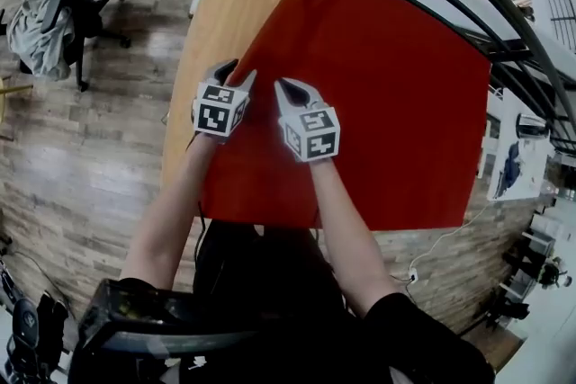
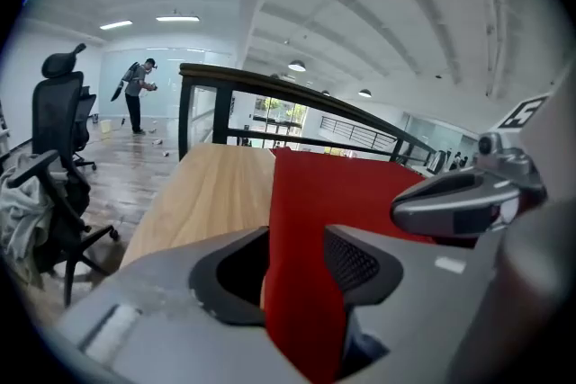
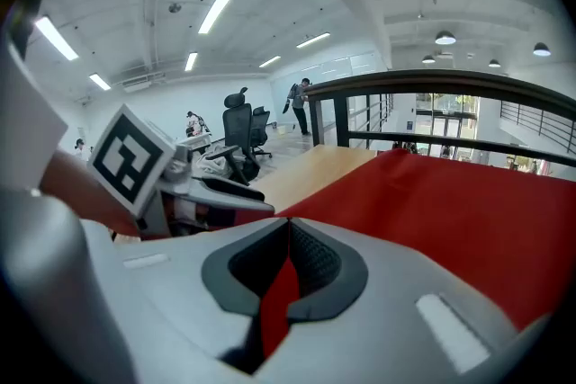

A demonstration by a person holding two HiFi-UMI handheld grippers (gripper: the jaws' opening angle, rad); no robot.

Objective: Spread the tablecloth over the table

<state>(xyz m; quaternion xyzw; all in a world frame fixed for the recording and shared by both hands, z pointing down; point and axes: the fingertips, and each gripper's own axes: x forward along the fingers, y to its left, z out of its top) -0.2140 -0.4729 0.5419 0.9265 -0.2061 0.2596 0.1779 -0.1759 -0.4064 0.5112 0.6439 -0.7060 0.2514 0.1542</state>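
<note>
Grey tongs [image 1: 232, 72], black-white marker cubes [image 1: 219, 108], black sleeves [image 1: 423, 328]

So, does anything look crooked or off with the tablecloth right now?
The red tablecloth lies askew: its left edge runs diagonally across the table, leaving a wedge of bare wood. The right gripper is shut on it; the left gripper's jaws stand apart around it.

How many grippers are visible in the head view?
2. The left gripper is at the left edge of the red tablecloth, by the bare wooden table; the right gripper is just beside it, over the tablecloth. None seems hidden.
</note>
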